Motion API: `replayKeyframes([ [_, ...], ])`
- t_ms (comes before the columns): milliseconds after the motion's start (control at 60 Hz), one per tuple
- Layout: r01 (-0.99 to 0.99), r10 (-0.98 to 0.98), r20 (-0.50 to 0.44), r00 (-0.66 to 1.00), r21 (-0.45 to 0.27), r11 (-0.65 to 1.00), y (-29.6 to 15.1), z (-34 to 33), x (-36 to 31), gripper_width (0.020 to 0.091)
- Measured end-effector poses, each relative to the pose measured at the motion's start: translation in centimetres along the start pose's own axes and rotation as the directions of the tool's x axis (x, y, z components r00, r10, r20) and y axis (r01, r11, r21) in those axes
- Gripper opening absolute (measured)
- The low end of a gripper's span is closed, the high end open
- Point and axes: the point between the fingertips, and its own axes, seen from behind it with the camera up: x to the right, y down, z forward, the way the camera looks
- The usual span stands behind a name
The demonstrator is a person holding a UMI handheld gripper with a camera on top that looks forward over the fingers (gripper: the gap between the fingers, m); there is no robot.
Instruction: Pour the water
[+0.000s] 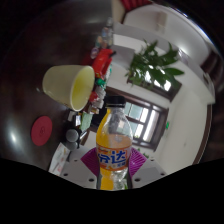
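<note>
Your gripper point(113, 165) holds the orange soda bottle point(114, 145) upright, both fingers closed on its lower body at the label. Behind it to the left, a yellow-green cup point(70, 86) is tilted on its side. Farther away a green plant point(152, 66) stands.

Bottle point(114, 150) label: blue w/ white characters (unreadable, too small).

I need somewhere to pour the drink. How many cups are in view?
1: a yellow-green cup, tipped on its side, beyond the fingers and up to the left of the orange bottle held between them. Others may be hidden in the clutter behind.
</note>
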Motion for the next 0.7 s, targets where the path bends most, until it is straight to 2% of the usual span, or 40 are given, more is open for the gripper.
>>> replayKeyframes([
  [100, 0.197, -0.196, -0.019, 0.98, 0.036, 0.98, 0.0, -0.3, -0.1, 0.0347],
  [250, 0.382, -0.38, -0.069, 0.923, 0.032, 0.923, 0.6, -0.8, 0.2, 0.0353],
  [517, 0.405, -0.403, -0.06, 0.913, 0.015, 0.914, 4.5, -1.1, -0.6, 0.0344],
  [700, 0.271, -0.271, -0.044, 0.962, 0.007, 0.963, 7.2, -1.4, -0.5, 0.0348],
])
